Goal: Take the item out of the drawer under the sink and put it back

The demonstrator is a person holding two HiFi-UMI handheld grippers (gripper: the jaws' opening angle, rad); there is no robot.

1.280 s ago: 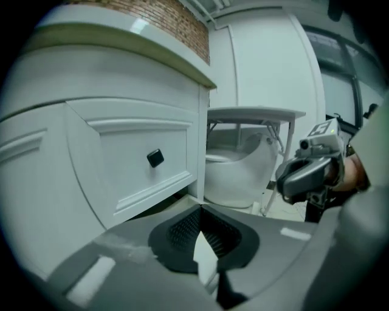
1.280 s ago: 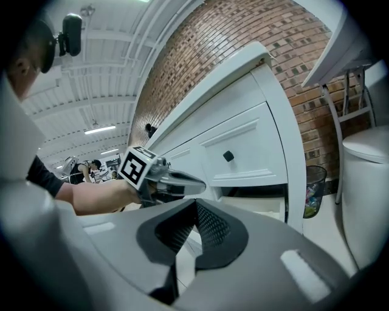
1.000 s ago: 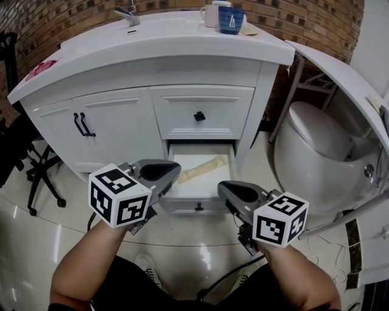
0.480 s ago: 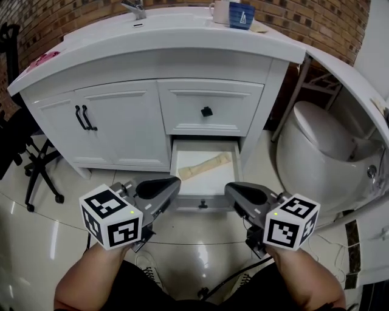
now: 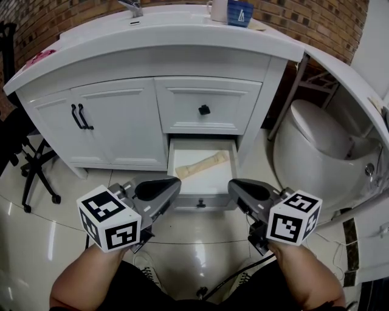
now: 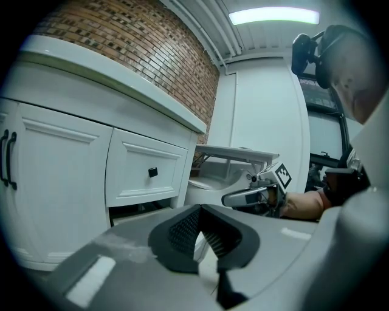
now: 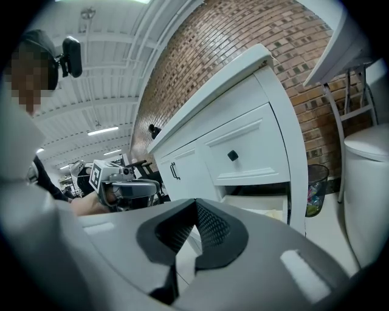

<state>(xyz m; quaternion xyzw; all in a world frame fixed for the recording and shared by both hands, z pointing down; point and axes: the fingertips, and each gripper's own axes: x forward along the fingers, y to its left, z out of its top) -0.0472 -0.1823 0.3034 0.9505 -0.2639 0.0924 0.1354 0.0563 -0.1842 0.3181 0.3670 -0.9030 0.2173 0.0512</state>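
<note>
The vanity's lower drawer [image 5: 201, 200] stands pulled out under the sink. A long beige item [image 5: 203, 164] lies aslant on its white bottom. My left gripper [image 5: 174, 184] hovers just short of the drawer's front left corner, jaws shut and empty. My right gripper [image 5: 234, 186] hovers at the front right corner, likewise shut with nothing in it. In the left gripper view the pads [image 6: 186, 228] meet, and the right gripper [image 6: 248, 196] shows beyond them. The right gripper view shows the open drawer [image 7: 260, 211] and the left gripper [image 7: 130, 191].
Above the open drawer is a shut drawer with a black knob [image 5: 204, 110]; double cabinet doors [image 5: 91, 124] are to its left. A white toilet [image 5: 316, 143] stands on the right, a black chair base [image 5: 36, 173] on the left. Cups [image 5: 234, 11] sit on the counter.
Both grippers have dropped lower in the head view and drawn slightly back from the drawer front. They stay shut. The item in the drawer has not moved.
</note>
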